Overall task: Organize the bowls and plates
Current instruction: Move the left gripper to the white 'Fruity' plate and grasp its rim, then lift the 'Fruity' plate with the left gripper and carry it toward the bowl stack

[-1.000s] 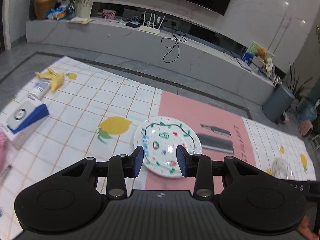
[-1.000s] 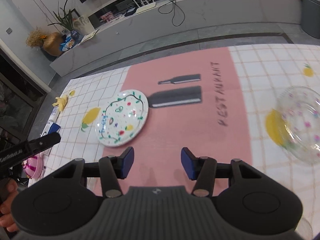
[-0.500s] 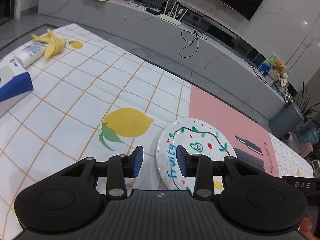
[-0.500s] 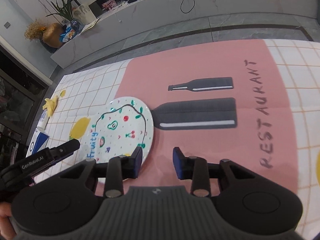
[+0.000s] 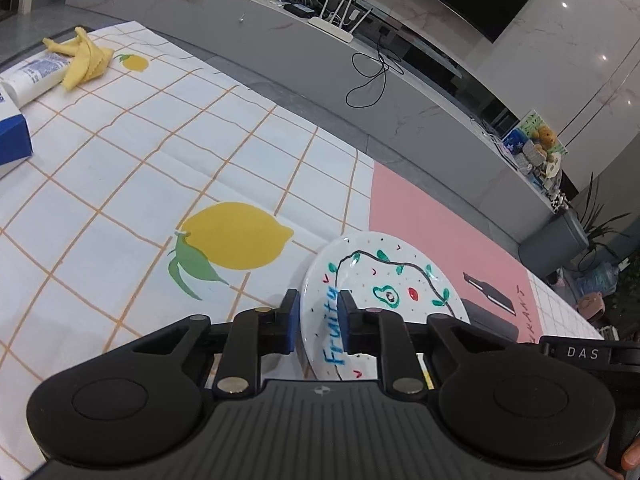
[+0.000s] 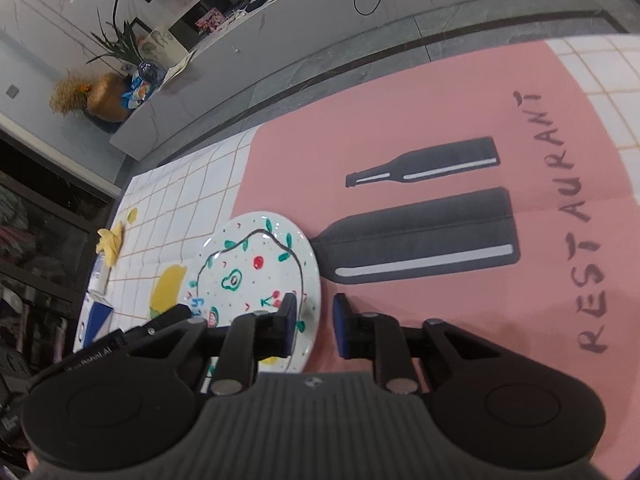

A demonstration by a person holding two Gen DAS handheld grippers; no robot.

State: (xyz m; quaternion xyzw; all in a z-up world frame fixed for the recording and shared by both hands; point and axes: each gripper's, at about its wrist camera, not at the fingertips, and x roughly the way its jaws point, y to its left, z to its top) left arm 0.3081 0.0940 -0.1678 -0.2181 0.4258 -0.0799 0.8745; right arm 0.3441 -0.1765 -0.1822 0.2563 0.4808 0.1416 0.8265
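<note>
Far left on the bench, a blue-and-white cardboard box (image 5: 12,136), a white plastic tube (image 5: 36,76) and a crumpled yellow cloth (image 5: 82,58) sit well clear of the action. Moving right across the white grid-patterned mat (image 5: 120,168), past the big printed lemon, we reach the star of the show: the round white ceramic plate painted with fruit and a green vine (image 5: 384,280), lying flat across the seam where the white grid meets the pink panel.

Both tools are on it. The left gripper (image 5: 318,322) straddles the plate's left rim, fingers (image 5: 292,320) spread a little, one outside the edge and one over the "Fruity" lettering. The gap is narrow but not yet pinching, as far as this low angle lets me judge. Further right, the right gripper (image 6: 314,326) brackets the plate's right rim from the other side, its fingers likewise parted, one over the plate, one over the pink mat.

Now the danger. It's a glazed rim, thin and slick: close too shallow and the plate could squirt out or tip. If one side lifts ahead of the other, it may slide off toward the lagging gripper. And a finger digging under the edge could snag the mat and drag it along.
</note>
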